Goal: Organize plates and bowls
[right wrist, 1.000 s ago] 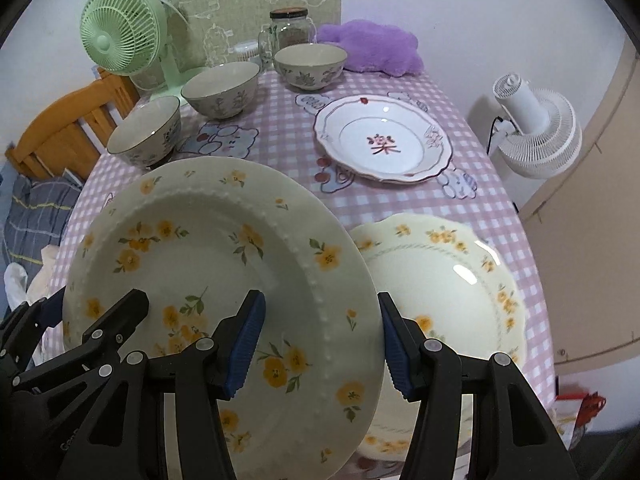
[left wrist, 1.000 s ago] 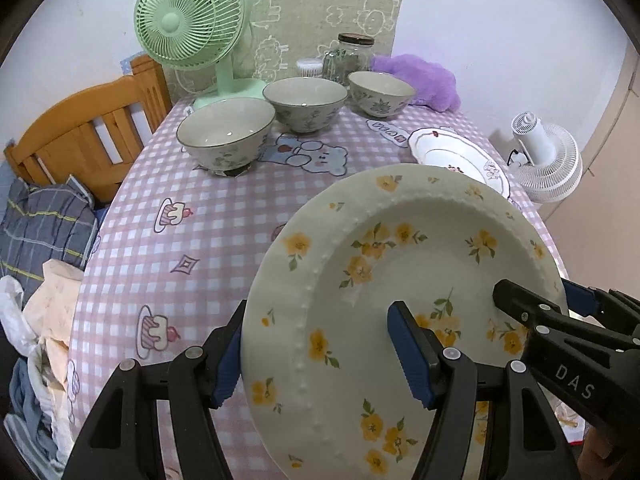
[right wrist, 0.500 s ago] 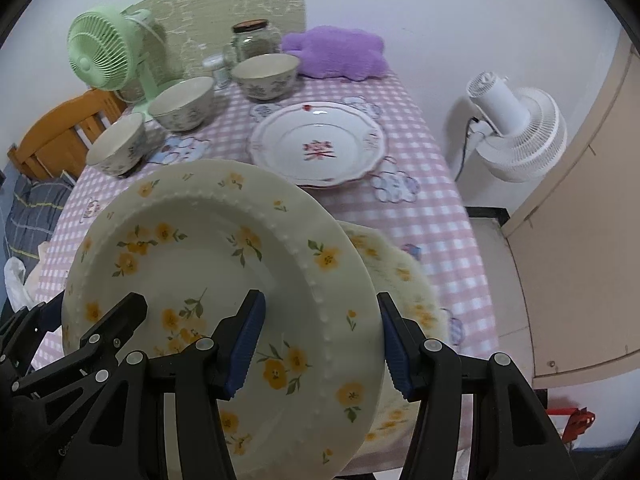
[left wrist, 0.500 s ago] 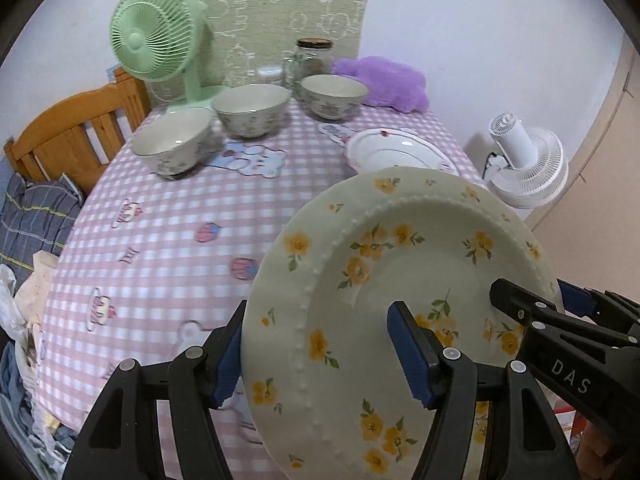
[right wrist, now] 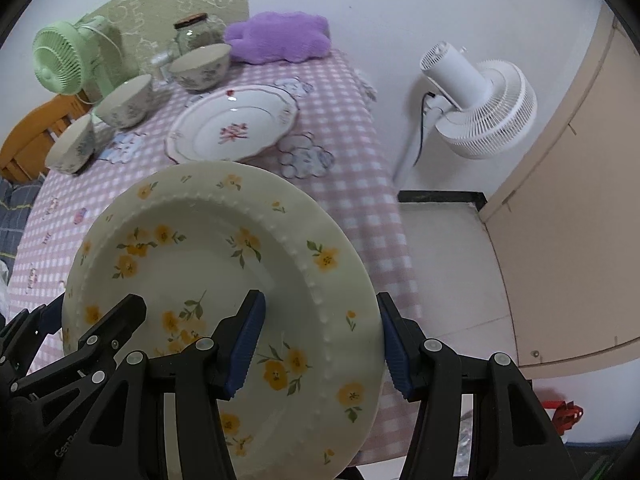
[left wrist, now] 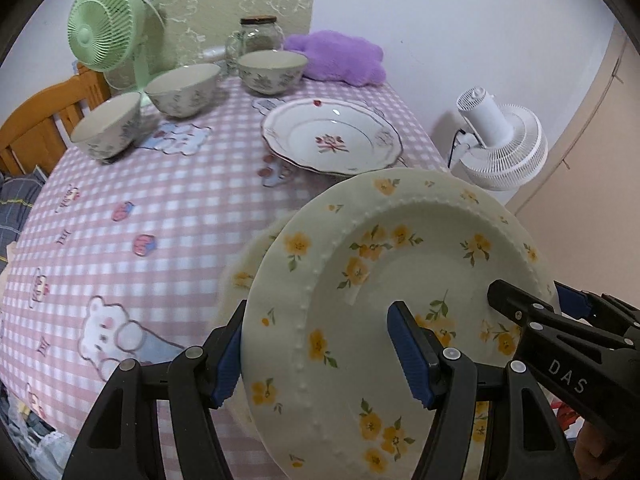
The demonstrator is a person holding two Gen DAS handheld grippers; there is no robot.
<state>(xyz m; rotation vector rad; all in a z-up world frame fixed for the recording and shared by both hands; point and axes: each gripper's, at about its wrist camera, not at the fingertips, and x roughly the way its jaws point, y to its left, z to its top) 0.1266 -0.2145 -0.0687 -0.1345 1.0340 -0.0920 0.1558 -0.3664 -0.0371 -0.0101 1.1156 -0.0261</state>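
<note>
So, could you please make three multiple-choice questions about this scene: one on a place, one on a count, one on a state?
1. Where does the white plate with the red flower lie?
A. on the pink checked tablecloth
B. inside a bowl
C. on the wooden chair

2. How many bowls stand on the table?
A. one
B. three
C. five

3. How is the yellow-flowered plate held?
A. flat on the table, untouched
B. by one gripper only
C. tilted, clamped by both grippers

Answers:
1. A: the white plate rests directly on the tablecloth, right of the bowls.
2. B: three bowls stand in a row near the green fan.
3. C: the yellow-flowered plate is tilted, its rim between the fingers of the left gripper and of the right gripper.
</note>
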